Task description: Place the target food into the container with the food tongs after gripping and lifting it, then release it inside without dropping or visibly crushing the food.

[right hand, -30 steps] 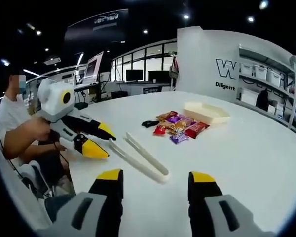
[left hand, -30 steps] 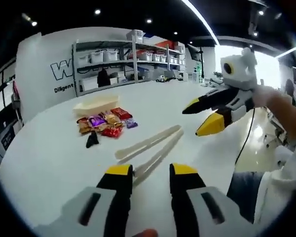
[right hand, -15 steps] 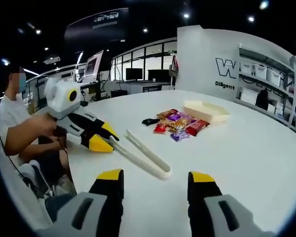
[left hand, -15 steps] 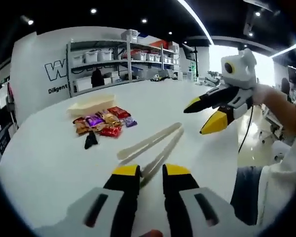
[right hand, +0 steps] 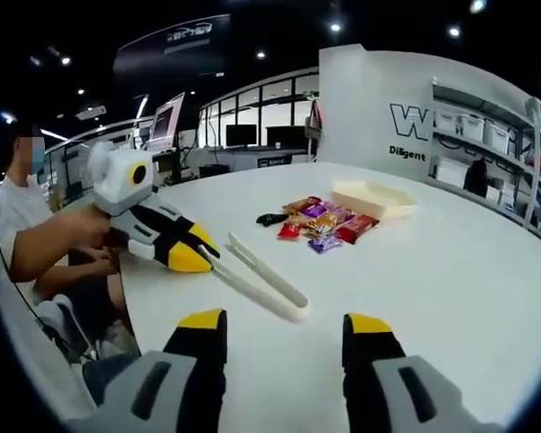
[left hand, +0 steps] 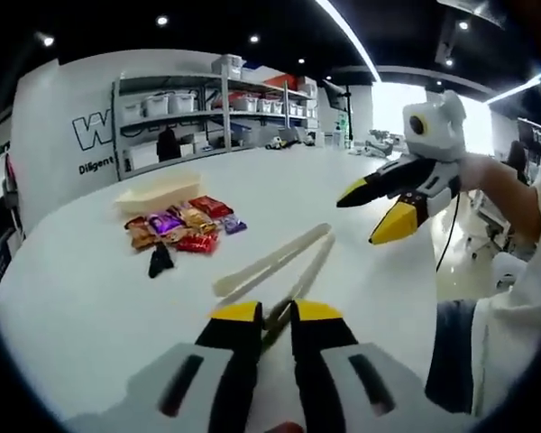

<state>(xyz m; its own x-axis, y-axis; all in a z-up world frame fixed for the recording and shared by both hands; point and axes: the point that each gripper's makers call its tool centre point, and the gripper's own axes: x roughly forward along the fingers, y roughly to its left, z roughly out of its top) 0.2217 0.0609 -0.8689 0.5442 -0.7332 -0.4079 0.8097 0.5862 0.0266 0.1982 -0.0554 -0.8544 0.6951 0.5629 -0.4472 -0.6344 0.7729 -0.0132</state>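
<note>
Left gripper (left hand: 275, 313): jaws narrow around the food tongs (left hand: 279, 262) near the table (left hand: 90, 298) edge; contact unclear. Right gripper (right hand: 288, 323): wide, empty. Snack packets (right hand: 323, 225) beside container (right hand: 373, 198), mid-table.

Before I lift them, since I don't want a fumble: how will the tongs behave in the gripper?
The tongs look like thin pale plastic, so probably light. Their two long arms splay from one joined end, so they will likely flex and spring back when squeezed. Held at one end by the left gripper, the far tips may sag or swing.
</note>
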